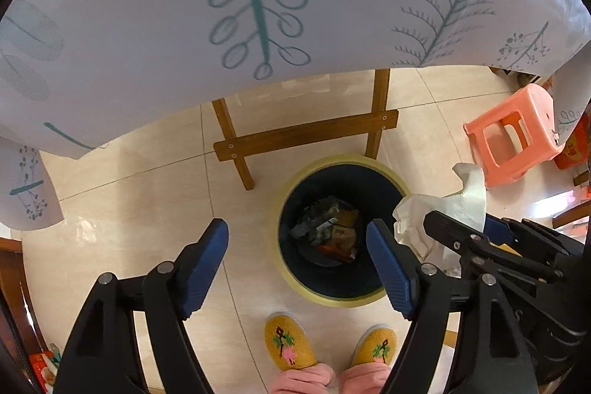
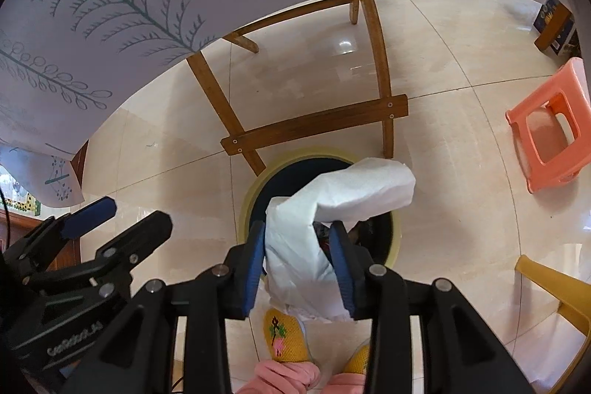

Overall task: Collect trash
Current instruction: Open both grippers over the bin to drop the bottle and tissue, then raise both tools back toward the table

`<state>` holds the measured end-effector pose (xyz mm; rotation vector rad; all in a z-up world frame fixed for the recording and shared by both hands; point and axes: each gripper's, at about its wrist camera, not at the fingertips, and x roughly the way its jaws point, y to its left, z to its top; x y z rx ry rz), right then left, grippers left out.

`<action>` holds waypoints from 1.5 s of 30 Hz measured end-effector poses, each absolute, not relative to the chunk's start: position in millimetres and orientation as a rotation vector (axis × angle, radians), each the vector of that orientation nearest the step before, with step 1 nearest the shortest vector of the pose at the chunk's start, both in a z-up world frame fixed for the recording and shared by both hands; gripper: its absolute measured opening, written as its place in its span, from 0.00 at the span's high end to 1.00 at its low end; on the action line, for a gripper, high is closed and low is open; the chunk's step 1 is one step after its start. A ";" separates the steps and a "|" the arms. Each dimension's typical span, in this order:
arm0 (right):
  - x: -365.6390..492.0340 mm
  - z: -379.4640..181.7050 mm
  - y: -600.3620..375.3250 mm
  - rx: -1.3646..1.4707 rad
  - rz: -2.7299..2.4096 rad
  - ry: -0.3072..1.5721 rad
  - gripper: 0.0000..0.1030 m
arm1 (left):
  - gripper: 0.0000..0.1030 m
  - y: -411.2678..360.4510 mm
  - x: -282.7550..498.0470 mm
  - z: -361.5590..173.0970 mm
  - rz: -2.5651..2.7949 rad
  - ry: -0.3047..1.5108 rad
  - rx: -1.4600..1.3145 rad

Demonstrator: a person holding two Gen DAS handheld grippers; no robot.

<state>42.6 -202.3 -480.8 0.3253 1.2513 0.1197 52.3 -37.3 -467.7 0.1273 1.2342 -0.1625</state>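
My right gripper (image 2: pixel 297 268) clamps a crumpled white tissue (image 2: pixel 332 209) between its blue pads, and the wad sits over the near rim of the bin (image 2: pixel 395 239). My left gripper (image 1: pixel 297 264) hangs beside it with its fingers spread wide and nothing between them. Past my slippers (image 1: pixel 290 342), the bin stands on the tiled floor (image 1: pixel 147 209) just in front of the table legs (image 1: pixel 306 135), already holding dark wrappers (image 1: pixel 328 228).

The risk I see is release too early: the tissue's long flap leans toward the far rim, and being light and loose, I judge it could catch on the edge or drift onto the floor. It looks soft, folded and bulky, wider than the pads gripping it. Farther off, a pink stool (image 2: pixel 554 124) stands well apart.
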 end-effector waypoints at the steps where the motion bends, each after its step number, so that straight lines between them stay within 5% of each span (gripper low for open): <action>1: 43.3 -480.3 -201.5 0.324 0.119 1.250 0.63 | 0.25 -35.6 52.0 -466.2 -0.157 1.231 0.130; 6: 44.5 -478.4 -198.0 0.318 0.108 1.247 0.45 | 0.21 -26.3 51.4 -460.5 -0.130 1.230 0.123; 18: 36.6 -429.6 -195.1 0.291 0.083 1.228 0.45 | 0.20 -14.9 41.2 -415.6 -0.080 1.230 0.096; 45: -21.9 -151.6 -210.9 0.123 0.134 1.038 0.45 | 0.20 -6.8 -34.8 -138.6 -0.034 1.073 0.167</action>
